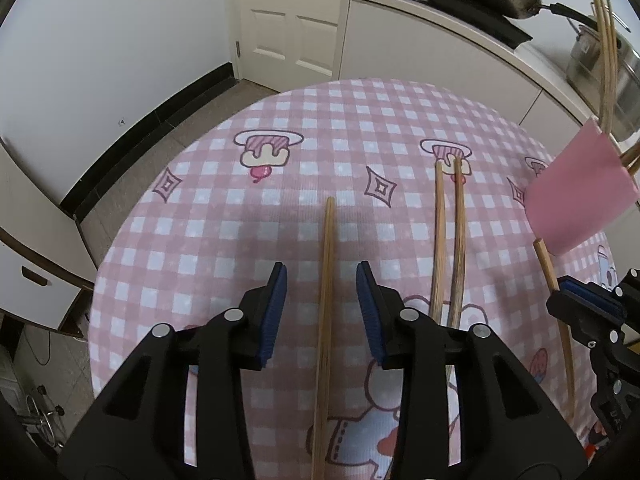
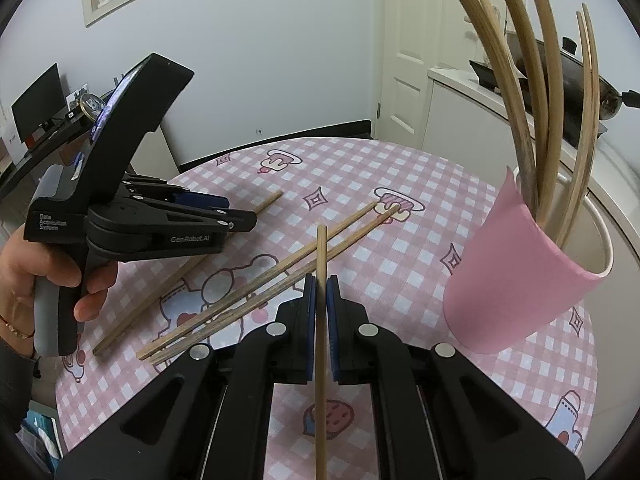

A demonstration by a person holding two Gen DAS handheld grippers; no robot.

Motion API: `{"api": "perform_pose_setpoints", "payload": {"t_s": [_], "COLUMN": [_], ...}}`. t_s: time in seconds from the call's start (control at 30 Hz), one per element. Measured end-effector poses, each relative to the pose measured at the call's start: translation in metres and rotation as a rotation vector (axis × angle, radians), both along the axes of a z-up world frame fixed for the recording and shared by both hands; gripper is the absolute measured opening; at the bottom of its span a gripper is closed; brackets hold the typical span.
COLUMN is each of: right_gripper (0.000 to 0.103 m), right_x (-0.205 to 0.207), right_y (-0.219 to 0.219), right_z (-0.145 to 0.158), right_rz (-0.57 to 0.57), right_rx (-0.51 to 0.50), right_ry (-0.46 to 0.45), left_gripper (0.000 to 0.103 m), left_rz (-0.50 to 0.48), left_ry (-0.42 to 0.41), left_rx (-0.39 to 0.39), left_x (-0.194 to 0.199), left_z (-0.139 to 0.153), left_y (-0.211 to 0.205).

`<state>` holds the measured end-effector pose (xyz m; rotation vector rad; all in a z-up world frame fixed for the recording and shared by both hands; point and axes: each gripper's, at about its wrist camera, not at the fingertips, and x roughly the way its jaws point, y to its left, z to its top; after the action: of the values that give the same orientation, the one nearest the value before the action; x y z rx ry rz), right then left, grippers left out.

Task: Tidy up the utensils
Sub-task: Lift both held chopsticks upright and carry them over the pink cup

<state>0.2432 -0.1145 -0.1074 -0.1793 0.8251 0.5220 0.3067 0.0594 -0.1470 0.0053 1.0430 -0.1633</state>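
Round table [image 1: 224, 184], pink checked cloth. Left gripper [image 1: 321, 276]: jaws parted, pads clear of the single chopstick [image 1: 328, 280] lying flat between them, toward the table's left edge. Table centre: chopstick pair [image 1: 450, 240], side by side, touching. Right gripper [image 2: 321, 280]: clamped on one chopstick [image 2: 321, 256], raised above the pair. Right edge: pink cup [image 2: 516, 272], holding several chopsticks upright.

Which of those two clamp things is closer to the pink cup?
The right one. The right gripper, shut on a chopstick, sits just beside the pink cup. The left gripper hovers farther off, jaws open around a lone chopstick on the table.
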Motion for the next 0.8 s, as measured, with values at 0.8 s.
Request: {"api": "perform_pose_setpoints", "payload": {"t_s": [0.8], "right_gripper": [0.004], "right_x": [-0.03], "right_y": [-0.002], "right_z": [0.046], "right_rz": [0.017], "right_rx": [0.046], "right_ry": [-0.11], "left_gripper": [0.006], "left_rz": [-0.025], "left_ry": [-0.261], "left_rx": [-0.085], "left_x": [-0.063], "left_z": [0.093], "left_y": [0.003]}}
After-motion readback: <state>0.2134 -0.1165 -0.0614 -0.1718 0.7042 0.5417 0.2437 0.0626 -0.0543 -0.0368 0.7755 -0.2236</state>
